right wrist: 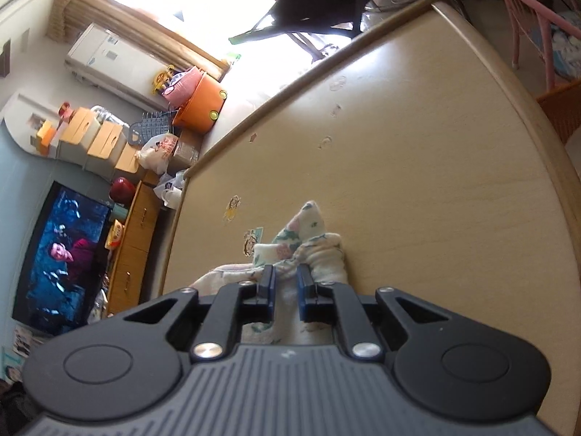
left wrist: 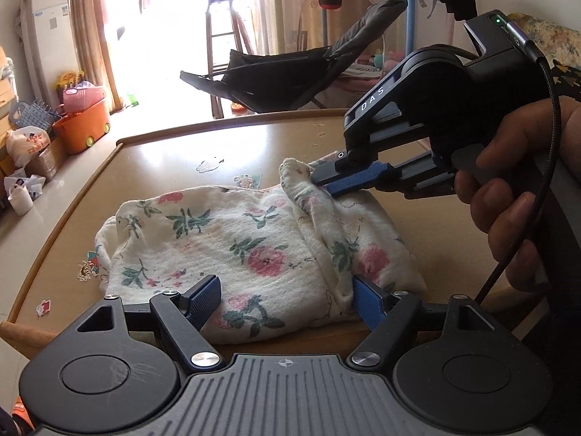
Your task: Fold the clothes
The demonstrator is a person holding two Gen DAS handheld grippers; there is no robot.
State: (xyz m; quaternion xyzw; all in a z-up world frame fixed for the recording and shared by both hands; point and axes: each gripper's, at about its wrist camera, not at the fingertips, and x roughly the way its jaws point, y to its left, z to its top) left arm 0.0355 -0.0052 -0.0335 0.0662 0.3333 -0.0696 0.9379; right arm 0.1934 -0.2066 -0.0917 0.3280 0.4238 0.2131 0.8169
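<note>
The right tool is pinched on a raised flap of the floral garment. In the left wrist view its blue pads close on the fold at the garment's far right corner, and in its own view cloth bunches between fingers that stand only a narrow gap apart. A hand holds this tool from the right side.

The left tool stands wide apart, its jaws straddling the near edge of the garment. The right-hand pad touches the cloth, while the left-hand pad sits over the fabric's edge; it grips nothing.

Ahead of the left tool the garment lies on the tabletop as a rumpled, roughly oblong bundle. A thick ridge runs from the right tool's pinch back toward the left tool, which suggests one side has been doubled over the rest. The left end of the bundle is rounded and uneven rather than squared.

Judged from this, the fold is partway along: the cloth is gathered into layers, yet the lifted flap is not laid flat and the edges are not aligned. Beyond the garment the tabletop carries only small stickers.
</note>
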